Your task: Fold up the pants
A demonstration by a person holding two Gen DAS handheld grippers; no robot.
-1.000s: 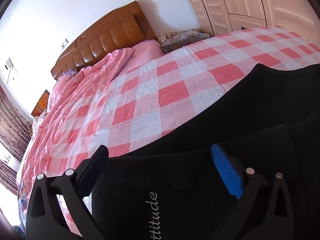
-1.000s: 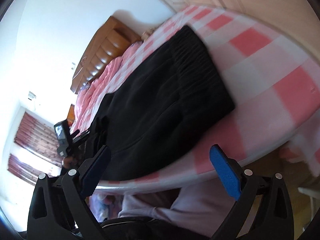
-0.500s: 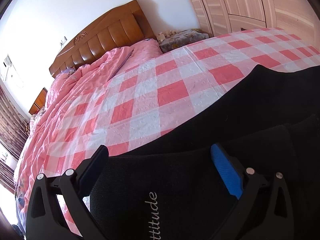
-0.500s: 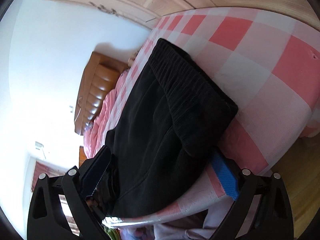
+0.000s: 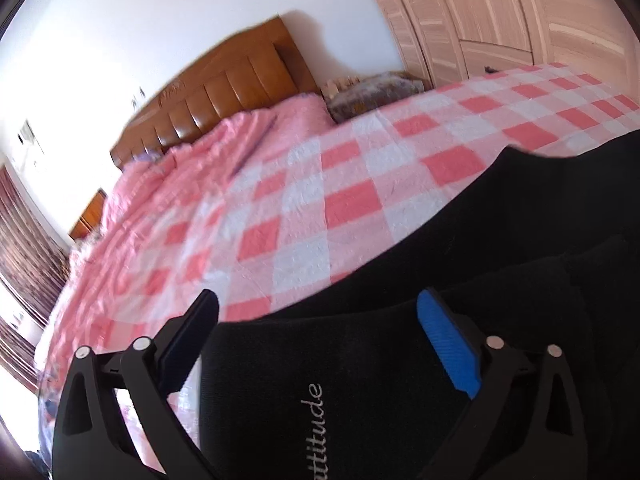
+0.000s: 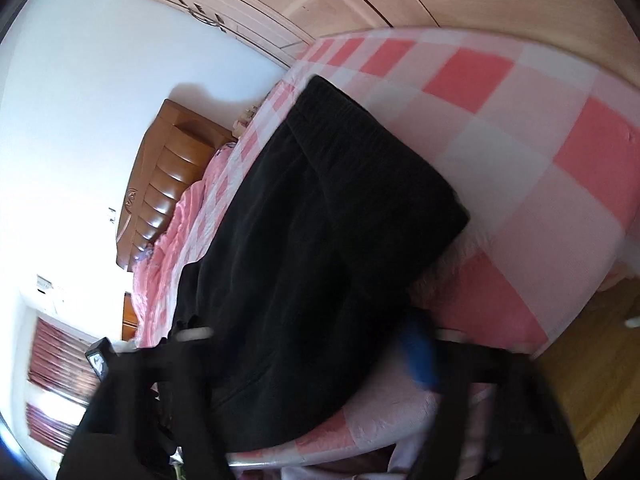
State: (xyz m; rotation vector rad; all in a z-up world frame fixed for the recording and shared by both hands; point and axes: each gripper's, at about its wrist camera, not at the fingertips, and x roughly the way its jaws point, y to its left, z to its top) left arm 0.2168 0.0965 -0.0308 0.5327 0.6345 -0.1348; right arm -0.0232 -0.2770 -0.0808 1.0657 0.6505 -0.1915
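Note:
The black pants (image 6: pixel 320 240) lie along the near edge of the bed, waistband (image 6: pixel 372 140) toward the far end. In the left wrist view a leg end of the pants (image 5: pixel 360 380) with white "attitude" lettering sits between my left gripper's (image 5: pixel 318 322) wide-open fingers. My right gripper (image 6: pixel 304 344) is blurred and open, its fingers astride the near side of the pants by the bed's edge; its blue pad (image 6: pixel 418 354) is beside the fabric. I cannot tell if either gripper touches the cloth.
The bed has a pink-and-white checked sheet (image 5: pixel 340 208), a rumpled pink quilt (image 5: pixel 192 184) and a brown headboard (image 5: pixel 224 92). Wardrobe doors (image 5: pixel 500 12) stand behind. Wooden floor (image 6: pixel 600 360) lies beyond the bed's edge (image 6: pixel 520 344).
My right gripper has moved in from beside the bed onto the near side of the pants and is still moving. My left gripper has shifted only slightly over the leg end.

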